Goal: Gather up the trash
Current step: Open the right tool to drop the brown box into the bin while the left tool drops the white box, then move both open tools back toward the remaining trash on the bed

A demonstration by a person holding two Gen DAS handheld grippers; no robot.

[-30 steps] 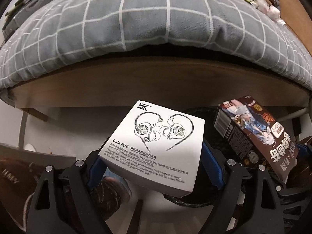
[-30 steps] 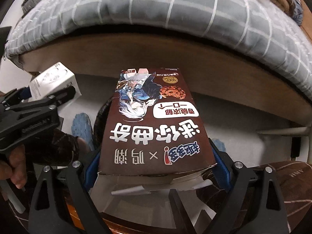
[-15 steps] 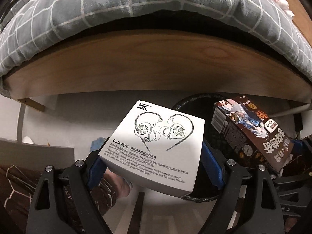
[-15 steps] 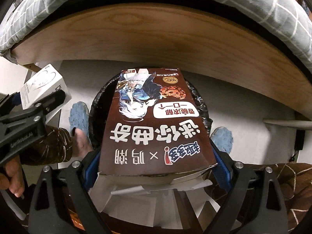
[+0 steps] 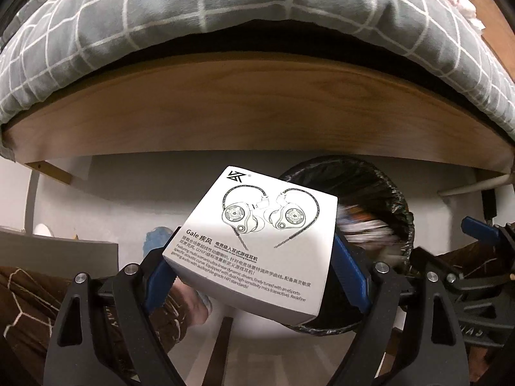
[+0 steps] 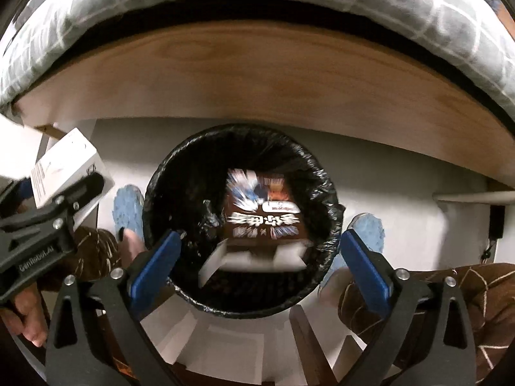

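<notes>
Bedding in grey with a white grid [image 5: 199, 22] and the pale wooden bed frame [image 5: 257, 109] beneath it fill the upper half of both wrist views; the round bin lined with a crinkled black plastic bag [image 6: 325, 193] stands on the white floor [image 5: 128, 186] at lower centre, between the person's feet in blue slippers [image 6: 127, 207].

Risk lies mainly with the white square cardboard earphone box [image 5: 254, 244]. The left tool [image 5: 254, 276] clamps it between its blue pads at lower centre of the left view, tilted steeply downward, but the box hangs over the bin's near-left rim rather than over the mouth. Let go from there, it could strike the rim and tumble to the floor, or drag the loose liner inward.

The brown printed cardboard snack box [image 6: 264, 218], blurred as if falling, sits free inside the bin's mouth in the right view, its torn white flaps toward the bottom of the frame. Landing flat across the opening, it might leave little room for the second box.

The right tool [image 6: 257, 263] points straight down over the bin, its jaws having just been opening and now spread wide, nothing between them. A hand [image 6: 27, 318] grips the left tool's handle at lower left of the right view.
</notes>
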